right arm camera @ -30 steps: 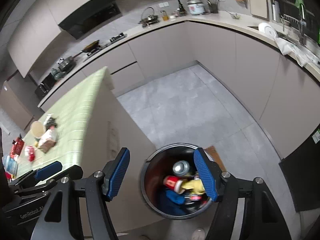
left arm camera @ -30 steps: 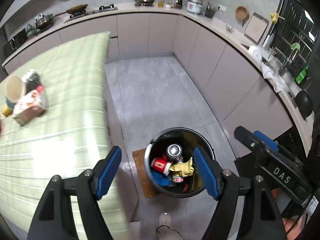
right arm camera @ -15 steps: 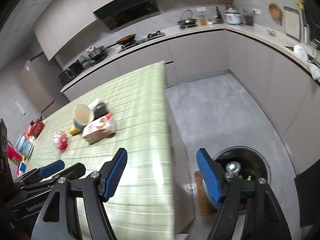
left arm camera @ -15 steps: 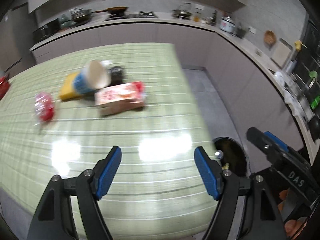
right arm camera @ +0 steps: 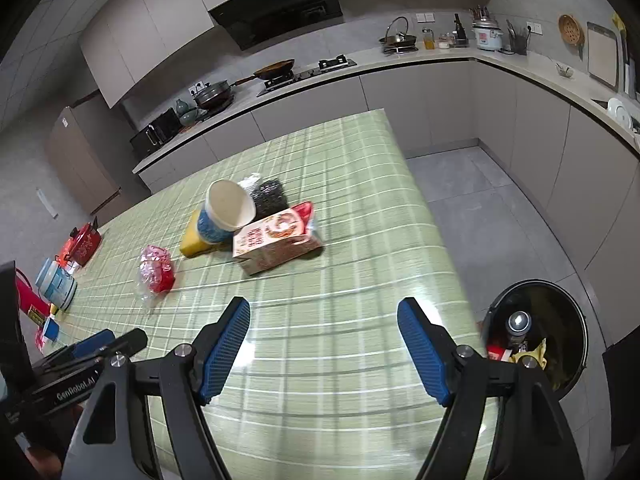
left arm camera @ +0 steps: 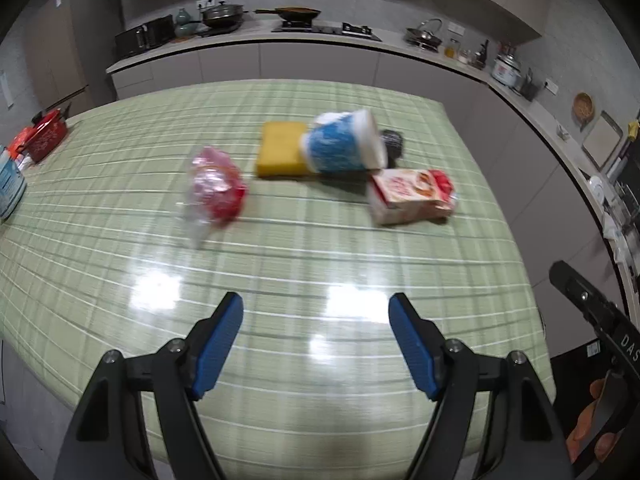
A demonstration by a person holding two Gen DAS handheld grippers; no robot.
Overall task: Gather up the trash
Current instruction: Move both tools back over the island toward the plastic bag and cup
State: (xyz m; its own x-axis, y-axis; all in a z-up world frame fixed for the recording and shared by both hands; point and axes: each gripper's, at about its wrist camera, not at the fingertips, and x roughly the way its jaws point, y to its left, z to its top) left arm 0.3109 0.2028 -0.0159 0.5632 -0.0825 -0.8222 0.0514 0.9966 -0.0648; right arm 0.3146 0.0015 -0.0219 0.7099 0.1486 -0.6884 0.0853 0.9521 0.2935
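**Both grippers open above the checked table**

My left gripper point(left arm camera: 316, 344) stands wide with nothing between its blue pads, clear of the green checked tablecloth point(left arm camera: 120, 264). My right gripper point(right arm camera: 324, 346) is likewise empty; its jaws have just been opening. Ahead on the cloth lie a crumpled red-and-clear plastic wrapper point(left arm camera: 216, 188), a yellow sponge block point(left arm camera: 278, 154), a tipped blue-and-white paper cup point(left arm camera: 344, 146) touching it, a black scrubber point(left arm camera: 392, 142) behind the cup, and a red-and-white carton point(left arm camera: 412, 196) on its side. The round black trash bin point(right arm camera: 536, 340), part filled, stands on the floor beside the table's right edge.
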